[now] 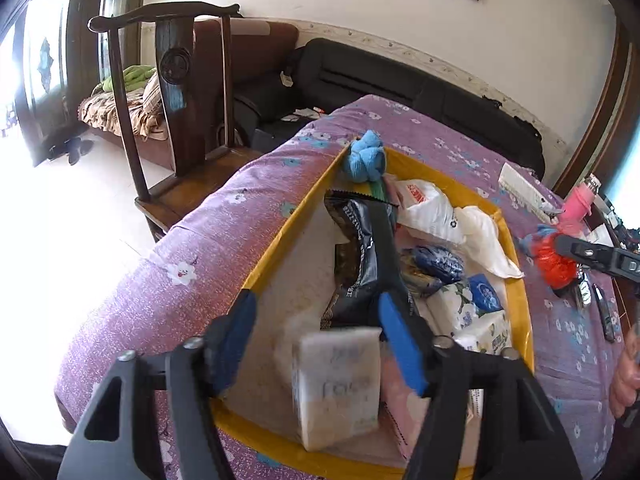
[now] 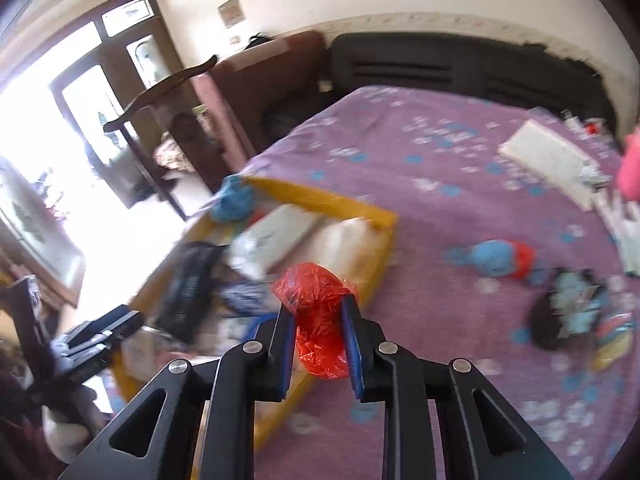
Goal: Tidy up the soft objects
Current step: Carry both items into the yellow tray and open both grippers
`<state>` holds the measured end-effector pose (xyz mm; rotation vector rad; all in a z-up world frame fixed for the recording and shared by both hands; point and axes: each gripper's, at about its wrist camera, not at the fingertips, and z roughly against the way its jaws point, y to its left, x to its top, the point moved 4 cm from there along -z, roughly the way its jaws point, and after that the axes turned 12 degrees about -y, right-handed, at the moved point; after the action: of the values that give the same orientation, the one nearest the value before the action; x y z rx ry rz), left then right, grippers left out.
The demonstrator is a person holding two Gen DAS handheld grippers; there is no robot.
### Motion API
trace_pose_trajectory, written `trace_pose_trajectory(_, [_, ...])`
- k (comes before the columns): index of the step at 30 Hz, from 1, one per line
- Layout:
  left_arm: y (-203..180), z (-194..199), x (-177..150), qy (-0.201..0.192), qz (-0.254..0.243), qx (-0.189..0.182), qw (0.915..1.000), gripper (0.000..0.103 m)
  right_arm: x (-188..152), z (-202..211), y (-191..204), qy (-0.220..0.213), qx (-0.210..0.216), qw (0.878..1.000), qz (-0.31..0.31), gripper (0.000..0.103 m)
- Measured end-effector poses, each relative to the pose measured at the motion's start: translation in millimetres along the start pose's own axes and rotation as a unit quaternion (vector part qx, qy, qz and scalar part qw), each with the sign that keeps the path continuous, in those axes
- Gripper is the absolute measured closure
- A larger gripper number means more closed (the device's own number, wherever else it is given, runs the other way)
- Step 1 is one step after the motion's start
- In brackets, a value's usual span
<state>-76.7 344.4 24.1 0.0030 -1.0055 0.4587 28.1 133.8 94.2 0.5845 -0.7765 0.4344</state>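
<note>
A yellow-rimmed box lies on the purple flowered bed cover. It holds a black snack bag, white plastic bags, tissue packs and blue yarn at its far corner. My left gripper is open above the box's near end, with a blurred white tissue pack between its jaws, not pinched. My right gripper is shut on a crumpled red plastic bag, held above the box's right edge. The red bag also shows in the left wrist view.
A blue and red soft toy, a dark pouch, a white flat box and a pink thing lie on the cover right of the box. A wooden chair stands left of the bed. A black headboard runs behind.
</note>
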Motion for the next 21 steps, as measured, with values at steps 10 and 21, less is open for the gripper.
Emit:
trace_pose_trajectory(10, [-1,36,6,-0.041,0.009,-0.009,0.9991,0.020,-3,-70,25,0.019,-0.020,1.000,0.007,0.063])
trace_pose_trajectory(21, [-50,59,10,-0.091,-0.069,0.031,0.9929,0.014,-4,14,-16,-0.057,-0.029,0.998,-0.029,0.031])
